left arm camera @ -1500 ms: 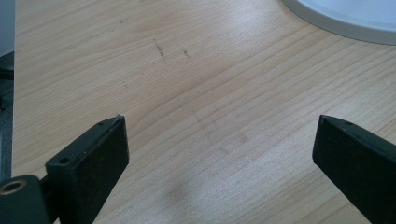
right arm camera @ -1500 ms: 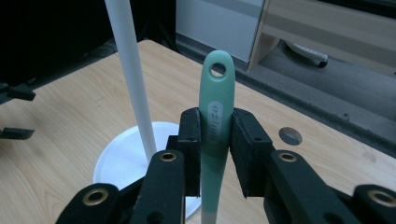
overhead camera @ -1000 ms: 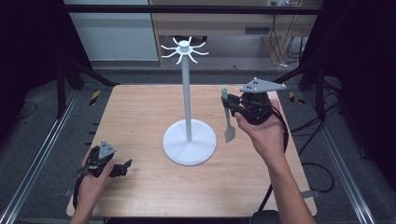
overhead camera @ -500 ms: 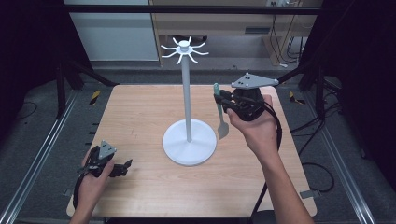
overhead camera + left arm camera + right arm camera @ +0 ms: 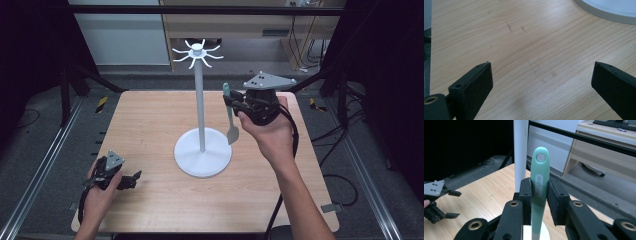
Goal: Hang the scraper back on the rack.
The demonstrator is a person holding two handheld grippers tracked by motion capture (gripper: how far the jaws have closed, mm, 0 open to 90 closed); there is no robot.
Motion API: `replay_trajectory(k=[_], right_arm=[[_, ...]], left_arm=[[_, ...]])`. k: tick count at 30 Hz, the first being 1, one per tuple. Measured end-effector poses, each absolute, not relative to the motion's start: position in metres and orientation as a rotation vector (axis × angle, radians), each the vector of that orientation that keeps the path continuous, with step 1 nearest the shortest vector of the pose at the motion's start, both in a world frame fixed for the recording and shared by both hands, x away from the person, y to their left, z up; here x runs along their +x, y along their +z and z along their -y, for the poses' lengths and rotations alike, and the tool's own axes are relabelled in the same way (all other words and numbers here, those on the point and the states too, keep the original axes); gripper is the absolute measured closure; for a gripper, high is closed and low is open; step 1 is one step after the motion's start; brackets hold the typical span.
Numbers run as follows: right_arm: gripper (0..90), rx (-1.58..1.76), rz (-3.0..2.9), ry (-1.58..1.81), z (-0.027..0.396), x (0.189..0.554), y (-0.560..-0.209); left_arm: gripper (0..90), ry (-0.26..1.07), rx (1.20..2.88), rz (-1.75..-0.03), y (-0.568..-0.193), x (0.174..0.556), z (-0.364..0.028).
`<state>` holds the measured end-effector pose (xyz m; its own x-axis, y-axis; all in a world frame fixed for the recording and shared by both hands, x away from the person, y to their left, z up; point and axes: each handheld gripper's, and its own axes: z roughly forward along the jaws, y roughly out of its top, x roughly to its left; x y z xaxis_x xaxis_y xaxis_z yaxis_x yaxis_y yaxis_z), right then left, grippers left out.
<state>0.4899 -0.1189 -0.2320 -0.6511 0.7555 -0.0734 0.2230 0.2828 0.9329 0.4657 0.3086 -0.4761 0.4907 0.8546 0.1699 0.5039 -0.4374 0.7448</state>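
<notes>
A white stand [image 5: 200,110] with hook arms at its top [image 5: 197,51] rises from a round base [image 5: 202,159] in the middle of the table. My right gripper [image 5: 234,102] is held in the air just right of the pole, shut on the handle of a pale green utensil [image 5: 230,117] that hangs upright, blade end down. Its handle end with a hole [image 5: 540,157] sticks up between the jaws, close beside the pole [image 5: 520,150]. My left gripper [image 5: 131,179] rests low at the table's front left, open, with bare wood [image 5: 541,62] between its jaws.
The wooden table [image 5: 150,120] has metal rails along both sides. A cable trails from the right gripper down past the forearm [image 5: 290,165]. A shelf unit and cables stand beyond the far edge. The stand's base rim [image 5: 609,12] lies ahead of the left gripper.
The right gripper has carried the utensil left and upward, closer to the stand's pole. The left gripper has stayed put.
</notes>
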Motion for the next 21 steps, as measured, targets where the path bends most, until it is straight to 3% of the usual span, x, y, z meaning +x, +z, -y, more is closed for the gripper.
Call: replay_trajectory(k=[21], right_arm=[[74.6, 0.82, -2.024, 1.389, 0.106, 0.484, -0.211]], left_arm=[[3.2, 0.723, 2.108, -1.114, -0.476, 0.466, -0.308]])
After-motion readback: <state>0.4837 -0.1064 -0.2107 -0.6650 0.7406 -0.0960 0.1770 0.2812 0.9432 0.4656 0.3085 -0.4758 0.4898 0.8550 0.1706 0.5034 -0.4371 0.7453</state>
